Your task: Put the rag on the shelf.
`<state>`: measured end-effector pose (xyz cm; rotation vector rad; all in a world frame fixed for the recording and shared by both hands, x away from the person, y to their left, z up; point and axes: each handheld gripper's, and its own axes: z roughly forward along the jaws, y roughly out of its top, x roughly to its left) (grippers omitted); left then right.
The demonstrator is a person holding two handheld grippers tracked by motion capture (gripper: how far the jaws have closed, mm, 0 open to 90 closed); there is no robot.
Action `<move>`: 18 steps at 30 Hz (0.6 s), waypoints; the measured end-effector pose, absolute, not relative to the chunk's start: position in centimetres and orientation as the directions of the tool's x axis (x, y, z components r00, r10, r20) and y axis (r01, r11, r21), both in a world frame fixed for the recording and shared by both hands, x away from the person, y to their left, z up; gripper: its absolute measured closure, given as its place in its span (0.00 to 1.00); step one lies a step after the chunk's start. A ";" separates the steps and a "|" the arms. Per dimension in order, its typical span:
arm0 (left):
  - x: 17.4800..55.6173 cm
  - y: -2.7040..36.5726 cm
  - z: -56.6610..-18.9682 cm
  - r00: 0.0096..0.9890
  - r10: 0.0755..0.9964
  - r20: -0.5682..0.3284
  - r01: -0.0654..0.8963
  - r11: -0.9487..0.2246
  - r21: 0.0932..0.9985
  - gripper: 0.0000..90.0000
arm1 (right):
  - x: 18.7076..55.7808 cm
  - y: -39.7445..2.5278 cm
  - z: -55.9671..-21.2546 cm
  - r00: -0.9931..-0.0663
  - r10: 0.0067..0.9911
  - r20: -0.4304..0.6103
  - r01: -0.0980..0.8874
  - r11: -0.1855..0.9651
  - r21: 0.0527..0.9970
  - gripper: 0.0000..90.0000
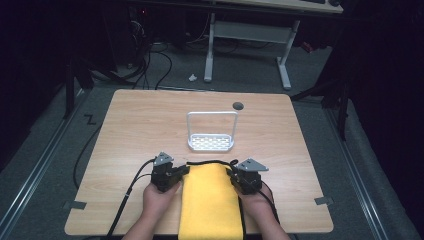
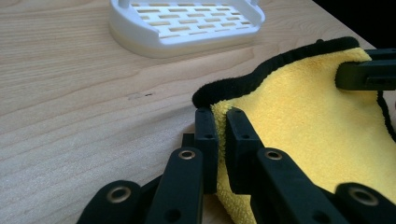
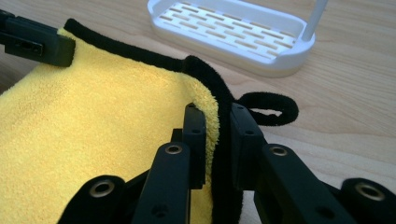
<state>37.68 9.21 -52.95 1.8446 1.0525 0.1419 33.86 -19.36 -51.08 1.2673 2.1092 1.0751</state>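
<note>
Standing here watching from above: the yellow towel (image 1: 210, 200) lies at the 6 o'clock edge of the counter (image 1: 135, 125), hanging a bit over the near side, with its black-trimmed far edge pointing at the white rack (image 1: 211, 133) sitting around the middle. The left claw (image 1: 181, 172) has the far-left corner and the right claw (image 1: 232, 172) the far-right one, so this looks like the start of a lift, maybe to drape it on that rack. From the left gripper's own camera, the left claw (image 2: 220, 135) is pressed together on the yellow pile just inside the black hem (image 2: 261, 74), a fairly shallow bite if you ask me; the rack tray (image 2: 187, 23) sits off at 12 o'clock. From the right gripper's camera, the right claw (image 3: 215, 135) is pinching right across the black hem (image 3: 140, 55), and a little hanging loop (image 3: 271, 108) pokes out at 3 o'clock. My two cents: raise both hands together and level, keep the far edge lightly taut so it doesn't sag, and go slow, because that left grip could slip off the fluffy bit.
</note>
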 end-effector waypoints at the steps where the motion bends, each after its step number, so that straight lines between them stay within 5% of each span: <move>1: 37.7 9.2 -53.0 0.619 0.712 -0.331 0.599 -0.155 0.786 0.94 | 33.9 -19.4 -51.1 -0.475 0.880 0.012 0.527 0.273 0.805 0.89; 18: 36.6 10.1 -47.6 0.652 0.701 -0.290 0.473 -0.078 0.877 0.94 | 32.9 -18.9 -47.2 -0.498 0.867 -0.020 0.418 0.260 0.871 0.89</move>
